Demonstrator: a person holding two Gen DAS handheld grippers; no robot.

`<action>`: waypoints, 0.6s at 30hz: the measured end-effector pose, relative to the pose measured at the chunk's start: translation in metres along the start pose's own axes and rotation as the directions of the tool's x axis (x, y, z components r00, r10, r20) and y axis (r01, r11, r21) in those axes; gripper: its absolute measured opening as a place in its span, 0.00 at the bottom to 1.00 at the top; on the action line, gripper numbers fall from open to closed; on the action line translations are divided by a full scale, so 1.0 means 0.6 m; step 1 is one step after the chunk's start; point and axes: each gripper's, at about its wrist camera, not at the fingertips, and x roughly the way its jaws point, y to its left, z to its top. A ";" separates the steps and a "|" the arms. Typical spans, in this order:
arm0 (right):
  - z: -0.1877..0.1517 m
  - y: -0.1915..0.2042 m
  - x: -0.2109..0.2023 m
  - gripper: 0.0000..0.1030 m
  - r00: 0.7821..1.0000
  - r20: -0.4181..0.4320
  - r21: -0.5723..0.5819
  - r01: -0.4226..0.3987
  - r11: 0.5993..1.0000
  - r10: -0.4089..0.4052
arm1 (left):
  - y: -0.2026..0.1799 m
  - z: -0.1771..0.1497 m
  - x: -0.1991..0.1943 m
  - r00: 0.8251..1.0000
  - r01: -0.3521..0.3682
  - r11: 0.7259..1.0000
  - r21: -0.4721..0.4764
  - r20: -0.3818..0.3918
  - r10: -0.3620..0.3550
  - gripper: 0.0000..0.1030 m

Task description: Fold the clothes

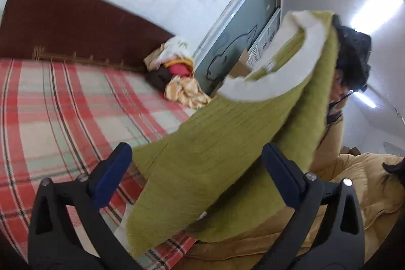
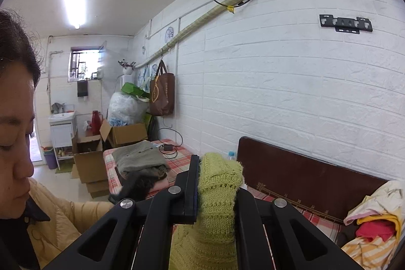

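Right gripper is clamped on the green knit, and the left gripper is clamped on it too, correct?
Not quite. The right gripper is clamped on the green knit, but the left wrist view shows the left gripper open, the cloth only draped between its fingers.

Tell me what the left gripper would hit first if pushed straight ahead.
Most likely the green knitted garment, which hangs between the open left gripper's blue-padded fingers; how far ahead it hangs is unclear.

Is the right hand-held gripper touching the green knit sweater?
Touching. The right wrist view shows the right hand-held gripper with its jaws shut on a bunched fold of the green knit sweater, cloth pressed against both fingers.
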 end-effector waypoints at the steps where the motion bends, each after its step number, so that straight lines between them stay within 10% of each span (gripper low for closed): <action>1: 0.000 0.000 0.001 0.05 1.000 -0.002 0.004 -0.002 1.000 0.002 | 0.026 -0.015 0.028 0.999 0.004 0.999 -0.041 -0.047 -0.006 0.99; 5: 0.003 0.004 0.002 0.05 1.000 0.001 0.011 -0.014 1.000 0.014 | 0.093 -0.052 0.107 0.972 0.128 0.973 -0.190 -0.170 -0.161 0.99; 9: -0.001 0.009 0.009 0.05 1.000 -0.013 0.015 -0.024 1.000 0.024 | 0.089 -0.067 0.159 0.888 0.344 0.903 -0.255 -0.223 -0.402 0.99; 11: -0.005 0.007 0.014 0.05 1.000 -0.022 0.023 -0.021 1.000 0.021 | 0.068 -0.072 0.164 0.863 0.394 0.887 -0.241 -0.234 -0.447 0.77; 13: -0.012 0.002 0.016 0.05 0.999 -0.031 0.037 -0.018 0.999 0.019 | 0.044 -0.075 0.156 0.878 0.381 0.907 -0.181 -0.235 -0.416 0.13; 18: -0.028 -0.019 0.007 0.05 0.999 -0.029 0.085 0.018 0.996 -0.016 | -0.007 -0.052 0.078 0.936 0.339 0.938 -0.067 -0.078 -0.344 0.13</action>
